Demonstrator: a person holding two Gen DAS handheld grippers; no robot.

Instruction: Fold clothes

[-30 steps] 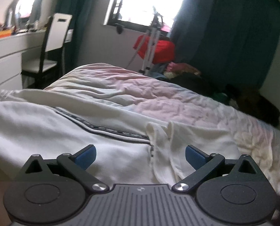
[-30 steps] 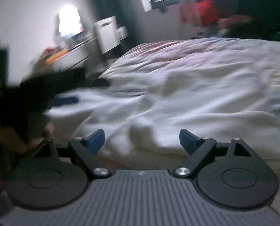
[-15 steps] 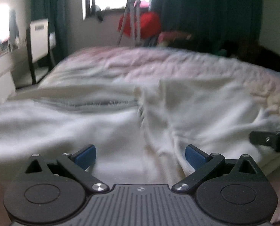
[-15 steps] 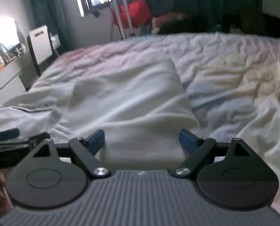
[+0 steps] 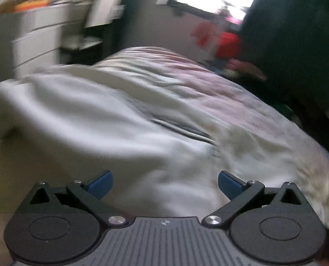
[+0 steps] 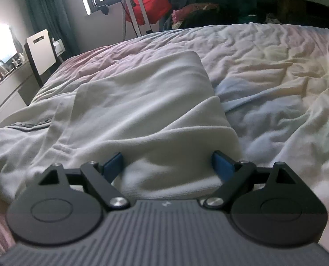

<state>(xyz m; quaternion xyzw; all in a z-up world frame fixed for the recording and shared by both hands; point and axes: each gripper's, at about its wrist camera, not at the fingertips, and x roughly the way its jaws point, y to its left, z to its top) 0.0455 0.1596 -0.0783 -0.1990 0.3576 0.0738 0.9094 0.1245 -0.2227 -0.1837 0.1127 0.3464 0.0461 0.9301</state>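
Note:
A white garment (image 6: pixel 142 102) with a dark striped band (image 6: pixel 27 124) lies spread on the bed, one part folded over itself into a raised flap. It also shows in the blurred left wrist view (image 5: pixel 87 128), with its dark band (image 5: pixel 182 128) across the middle. My right gripper (image 6: pixel 167 164) is open, its blue pads on either side of the garment's near fold. My left gripper (image 5: pixel 164 182) is open and empty, low over the garment's near edge.
The bed's crumpled pale duvet (image 6: pixel 275 71) stretches right and back. A white chair (image 6: pixel 41 52) and white dresser (image 6: pixel 7 90) stand at the left. A red bag (image 6: pixel 151 6) on a stand, dark curtains and piled clothes (image 6: pixel 193 11) lie beyond the bed.
The left gripper swung back left, its view now blurred and facing the dresser and chair. The right gripper moved forward and down; the garment's fold now sits between its pads.

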